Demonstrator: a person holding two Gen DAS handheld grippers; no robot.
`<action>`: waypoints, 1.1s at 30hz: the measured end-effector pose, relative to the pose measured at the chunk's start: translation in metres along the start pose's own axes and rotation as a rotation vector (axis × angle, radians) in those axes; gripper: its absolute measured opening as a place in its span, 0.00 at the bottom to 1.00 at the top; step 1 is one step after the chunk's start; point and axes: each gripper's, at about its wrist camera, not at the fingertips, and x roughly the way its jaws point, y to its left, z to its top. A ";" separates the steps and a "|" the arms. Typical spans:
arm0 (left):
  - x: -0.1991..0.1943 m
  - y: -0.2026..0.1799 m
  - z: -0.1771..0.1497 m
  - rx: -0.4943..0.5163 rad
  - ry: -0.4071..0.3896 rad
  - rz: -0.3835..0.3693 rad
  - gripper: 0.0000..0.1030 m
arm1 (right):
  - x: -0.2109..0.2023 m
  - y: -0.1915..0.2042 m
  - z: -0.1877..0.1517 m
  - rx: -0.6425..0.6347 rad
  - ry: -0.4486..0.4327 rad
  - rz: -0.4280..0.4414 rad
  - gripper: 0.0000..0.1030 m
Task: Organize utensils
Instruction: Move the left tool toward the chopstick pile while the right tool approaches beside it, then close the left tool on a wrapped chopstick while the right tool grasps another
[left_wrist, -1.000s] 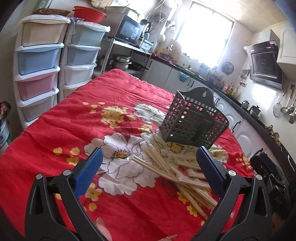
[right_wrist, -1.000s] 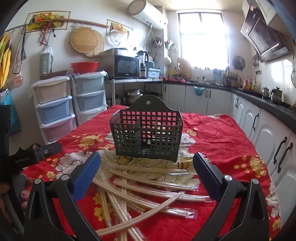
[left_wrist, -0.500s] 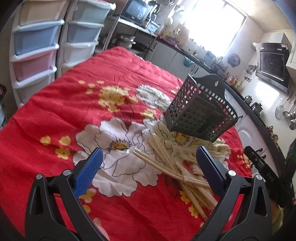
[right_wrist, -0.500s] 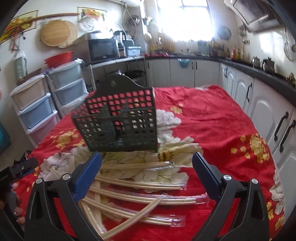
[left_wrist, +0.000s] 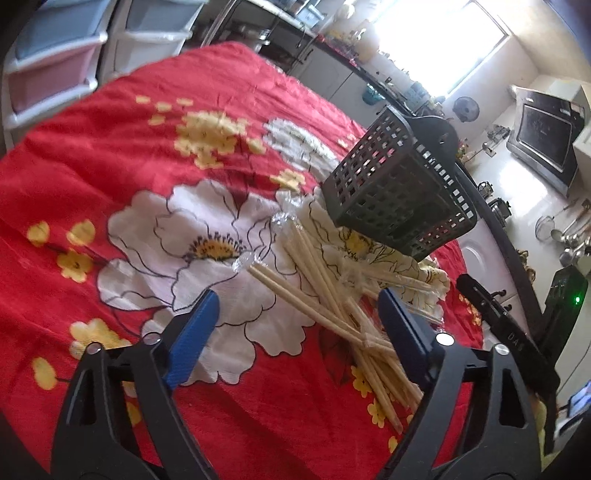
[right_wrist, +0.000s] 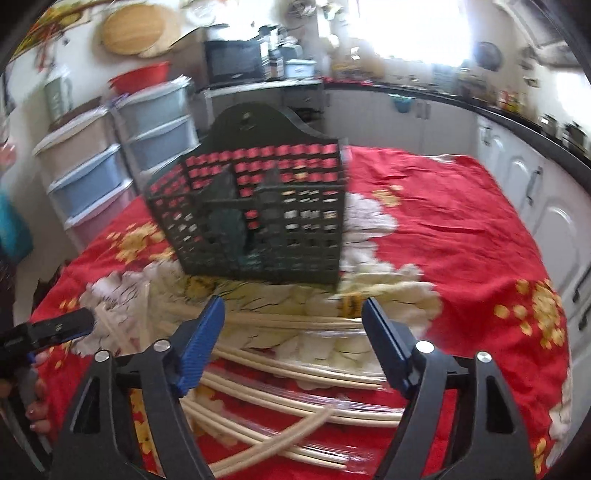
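A dark lattice utensil caddy (left_wrist: 399, 192) (right_wrist: 258, 218) stands on the red flowered cloth (left_wrist: 110, 147). In front of it lies a loose pile of plastic-wrapped wooden chopsticks (left_wrist: 332, 295) (right_wrist: 295, 369). My left gripper (left_wrist: 299, 321) hovers just short of the pile's near end, its blue-padded jaws closing with nothing pressed between them. My right gripper (right_wrist: 293, 332) hangs over the chopsticks from the other side, jaws also closing, wrapped sticks lying below the gap and not gripped. Each gripper shows at the edge of the other's view.
Stacked plastic drawer units (right_wrist: 96, 158) stand beyond the table's far left edge. White cabinets under a dark counter (right_wrist: 535, 166) run along the right. A microwave (right_wrist: 232, 62) sits at the back. A hand (right_wrist: 37, 410) holds the left gripper at the lower left.
Both grippers have tipped downward and come closer to the chopstick pile and caddy. Their jaws have narrowed from their widest.
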 end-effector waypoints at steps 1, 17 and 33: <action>0.002 0.002 0.000 -0.012 0.009 0.003 0.71 | 0.003 0.005 0.001 -0.023 0.011 0.013 0.67; 0.017 0.012 0.012 -0.016 0.028 0.025 0.29 | 0.056 0.071 0.004 -0.440 0.161 0.073 0.53; 0.021 0.013 0.016 -0.004 0.027 -0.005 0.16 | 0.091 0.118 0.013 -0.694 0.305 0.146 0.45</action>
